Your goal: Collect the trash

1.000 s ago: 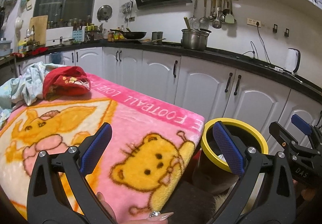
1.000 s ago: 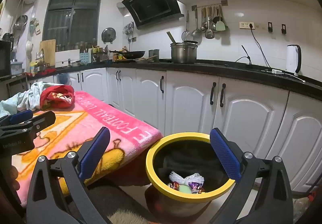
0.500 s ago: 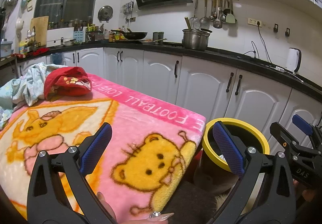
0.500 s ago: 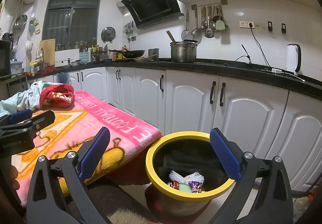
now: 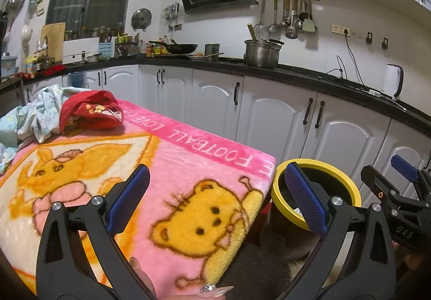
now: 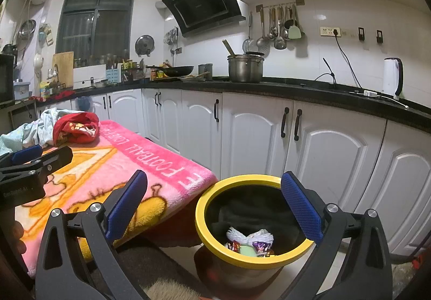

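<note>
A yellow-rimmed trash bin [image 6: 212, 238] stands on the floor beside the table's right end; it also shows in the left wrist view [image 5: 347, 187]. Wrappers and crumpled paper [image 6: 250, 242] lie at its bottom. My right gripper [image 6: 214, 204] is open and empty, held just above the bin's near side. My left gripper [image 5: 215, 199] is open and empty, above the pink cartoon blanket [image 5: 107, 165] on the table, left of the bin. No loose trash shows on the blanket.
A red cloth item [image 5: 90, 114] and pale blue clothes [image 5: 40, 111] lie at the table's far left end. White cabinets [image 6: 269, 138] under a black counter run behind. A dark fuzzy rug [image 6: 150, 267] lies below the table edge.
Both grippers have stayed open and almost still; the views shifted only slightly.
</note>
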The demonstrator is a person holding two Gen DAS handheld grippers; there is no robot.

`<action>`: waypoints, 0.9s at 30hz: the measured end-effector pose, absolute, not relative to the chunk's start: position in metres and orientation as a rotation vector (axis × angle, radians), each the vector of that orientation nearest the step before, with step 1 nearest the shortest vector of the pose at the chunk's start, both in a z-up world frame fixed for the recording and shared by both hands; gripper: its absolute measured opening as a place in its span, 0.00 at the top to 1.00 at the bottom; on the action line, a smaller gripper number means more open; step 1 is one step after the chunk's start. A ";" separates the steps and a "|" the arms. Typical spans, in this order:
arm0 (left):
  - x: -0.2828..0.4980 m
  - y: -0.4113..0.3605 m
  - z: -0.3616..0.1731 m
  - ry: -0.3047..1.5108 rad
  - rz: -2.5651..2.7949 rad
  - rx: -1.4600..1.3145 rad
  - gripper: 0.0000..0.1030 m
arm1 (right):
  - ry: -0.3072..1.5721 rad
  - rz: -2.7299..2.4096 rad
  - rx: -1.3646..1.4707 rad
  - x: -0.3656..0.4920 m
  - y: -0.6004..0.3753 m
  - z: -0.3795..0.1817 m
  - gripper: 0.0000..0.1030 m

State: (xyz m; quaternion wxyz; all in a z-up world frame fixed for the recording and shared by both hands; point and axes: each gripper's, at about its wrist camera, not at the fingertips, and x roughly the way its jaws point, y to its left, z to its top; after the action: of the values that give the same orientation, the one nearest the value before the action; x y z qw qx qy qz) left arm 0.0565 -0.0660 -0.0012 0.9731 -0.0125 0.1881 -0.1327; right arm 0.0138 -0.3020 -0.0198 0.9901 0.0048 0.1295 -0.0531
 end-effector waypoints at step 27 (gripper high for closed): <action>0.064 -0.049 -0.008 0.427 -0.258 -0.058 0.10 | 0.282 -0.100 0.007 0.014 -0.301 -0.021 0.06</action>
State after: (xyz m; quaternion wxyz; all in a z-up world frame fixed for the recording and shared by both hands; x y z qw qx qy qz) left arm 0.0641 -0.0490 -0.0077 0.9686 -0.0286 0.2115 -0.1274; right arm 0.0136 -0.3010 -0.0212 0.9888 0.0036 0.1405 -0.0496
